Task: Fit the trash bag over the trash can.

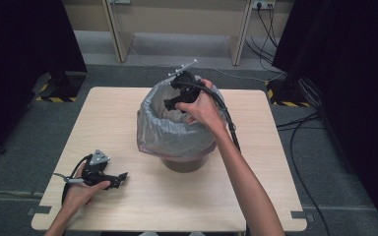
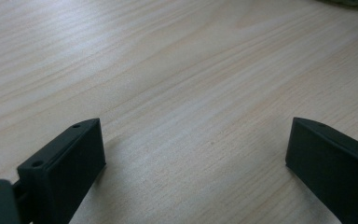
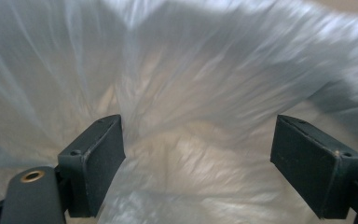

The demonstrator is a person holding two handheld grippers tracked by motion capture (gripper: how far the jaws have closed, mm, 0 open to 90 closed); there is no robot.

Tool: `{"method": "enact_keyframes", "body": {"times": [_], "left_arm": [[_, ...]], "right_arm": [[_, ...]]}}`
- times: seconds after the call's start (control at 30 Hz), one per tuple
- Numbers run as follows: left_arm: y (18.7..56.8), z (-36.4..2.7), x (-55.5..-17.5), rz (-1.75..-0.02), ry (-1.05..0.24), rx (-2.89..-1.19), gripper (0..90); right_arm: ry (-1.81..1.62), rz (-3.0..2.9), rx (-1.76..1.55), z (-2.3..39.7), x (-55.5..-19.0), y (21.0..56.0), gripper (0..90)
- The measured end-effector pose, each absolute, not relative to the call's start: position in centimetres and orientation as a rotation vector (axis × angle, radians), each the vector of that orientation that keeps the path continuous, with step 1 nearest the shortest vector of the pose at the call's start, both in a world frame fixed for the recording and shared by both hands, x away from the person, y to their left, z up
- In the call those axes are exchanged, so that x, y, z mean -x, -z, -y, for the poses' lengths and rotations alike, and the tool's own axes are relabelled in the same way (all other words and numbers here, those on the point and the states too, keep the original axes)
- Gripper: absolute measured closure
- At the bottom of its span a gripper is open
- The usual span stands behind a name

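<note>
High view: a wooden table fills the middle of the frame, with a bin lined with a grey plastic bag standing just above centre.

Going down in size, the bag's rim folds out over the bin and its crinkled inside spreads across the right gripper view. The person's right hand holds the right gripper over the bag's mouth at centre top; its jaws stand wide apart, with the liner behind them and nothing between them. At lower left, well apart from the bin, the left hand rests the left gripper on the table. In the left gripper view its jaws are spread wide over bare wood, gripping nothing.
</note>
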State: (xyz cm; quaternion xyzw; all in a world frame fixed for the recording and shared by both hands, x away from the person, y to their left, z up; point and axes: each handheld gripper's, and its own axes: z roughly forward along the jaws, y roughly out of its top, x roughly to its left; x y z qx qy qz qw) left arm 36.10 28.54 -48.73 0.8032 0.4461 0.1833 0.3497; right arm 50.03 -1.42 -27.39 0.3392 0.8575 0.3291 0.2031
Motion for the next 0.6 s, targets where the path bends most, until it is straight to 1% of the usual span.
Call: {"method": "enact_keyframes", "body": {"times": [0.17, 0.47, 0.6], "left_arm": [[48.7, -28.5, -36.1, -1.155, -0.475, -2.08, 3.5], [48.7, -28.6, -36.1, -1.153, -0.473, -2.082, 3.5], [48.7, -28.6, -36.0, -1.152, -0.472, -2.082, 3.6]], "right_arm": [[-0.847, -2.453, -0.965, 1.2, -50.3, 27.9, 17.8], [-0.615, -2.592, -1.03, 0.8, -50.8, 29.7, 17.9], [-0.629, -2.596, -1.034, 0.7, -50.8, 29.5, 19.0]]}}
